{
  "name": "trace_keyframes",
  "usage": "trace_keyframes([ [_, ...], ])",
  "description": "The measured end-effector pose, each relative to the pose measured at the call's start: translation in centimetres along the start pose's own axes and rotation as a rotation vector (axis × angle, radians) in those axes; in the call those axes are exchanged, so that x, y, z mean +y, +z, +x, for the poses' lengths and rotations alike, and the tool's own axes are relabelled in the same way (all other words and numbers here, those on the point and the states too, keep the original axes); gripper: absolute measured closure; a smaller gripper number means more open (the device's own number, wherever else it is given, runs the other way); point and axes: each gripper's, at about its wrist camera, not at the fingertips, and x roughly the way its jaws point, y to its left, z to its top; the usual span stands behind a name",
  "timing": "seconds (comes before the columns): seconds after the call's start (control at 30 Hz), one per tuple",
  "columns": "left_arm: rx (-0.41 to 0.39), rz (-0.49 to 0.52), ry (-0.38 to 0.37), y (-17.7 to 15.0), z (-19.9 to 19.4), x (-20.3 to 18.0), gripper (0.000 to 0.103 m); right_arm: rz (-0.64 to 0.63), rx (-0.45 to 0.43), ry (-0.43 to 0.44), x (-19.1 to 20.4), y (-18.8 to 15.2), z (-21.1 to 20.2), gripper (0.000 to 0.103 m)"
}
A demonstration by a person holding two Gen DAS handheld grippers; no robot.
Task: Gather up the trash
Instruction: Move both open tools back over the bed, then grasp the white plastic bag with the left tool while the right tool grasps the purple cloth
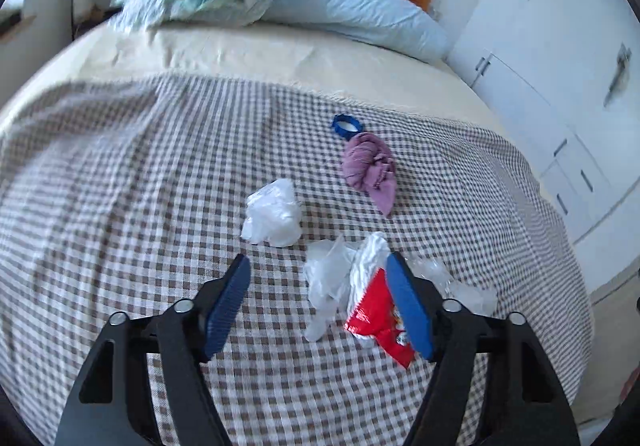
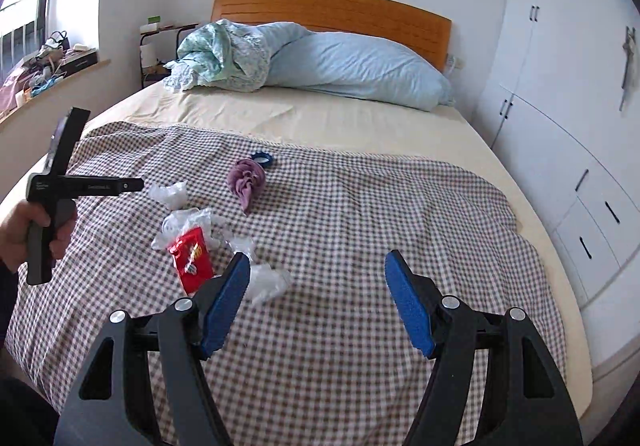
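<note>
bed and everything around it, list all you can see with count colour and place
red wrapper: one, red, on the checked blanket among the plastic
clear plastic scraps: several, white or clear, crumpled around the wrapper
purple cloth: one, purple, bunched, beyond the plastic
blue ring: one, blue, just past the purple cloth
checked blanket: one, brown and white, over the near part of the bed
sheet: one, cream, bare near the pillow
pillow: one, pale blue, at the headboard
bundled bedding: one, teal and white, left of the pillow
headboard: one, orange wood
wardrobe: white, right wall
left gripper: blue pads, open, over the trash
right gripper: blue pads, open, empty
hand: one, holding the left gripper's handle
</note>
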Motion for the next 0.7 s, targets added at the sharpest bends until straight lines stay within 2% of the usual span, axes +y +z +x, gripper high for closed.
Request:
trace_keyframes([
  [0.1, 0.004, -0.097, 0.007, 1.0, 3.1, 3.0, 0.047, -0.003, 0.034, 0.028, 0.7, 2.0, 4.7, 0.036],
  [0.27, 0.008, -0.093, 0.062, 2.1, 6.6, 3.9, 0.045, 0.002, 0.102, 0.071, 2.0, 4.6, 12.7, 0.036],
  [0.4, 0.041, -0.108, 0.019, 2.1, 9.1, 5.3, 0.047, -0.035, 0.142, 0.103, 4.5, 6.0, 18.3, 0.036],
  [0.43, 0.038, -0.101, 0.021, 2.0, 9.4, 5.3, 0.053, -0.046, 0.154, 0.11, 5.0, 6.3, 19.6, 0.036],
  [0.5, 0.026, -0.092, 0.015, 1.8, 9.9, 5.4, 0.1, -0.044, 0.17, 0.133, 6.0, 6.6, 22.4, 0.036],
  [0.57, -0.02, -0.093, 0.0, 1.4, 9.1, 5.2, 0.101, -0.011, 0.201, 0.178, 6.6, 6.3, 25.0, 0.042],
  [0.63, -0.053, -0.097, -0.03, 1.3, 8.4, 5.3, 0.101, 0.02, 0.258, 0.2, 7.4, 6.0, 28.1, 0.067],
  [0.7, -0.068, -0.092, -0.041, 1.4, 7.3, 5.1, 0.101, 0.061, 0.286, 0.211, 8.0, 6.1, 30.7, 0.073],
])
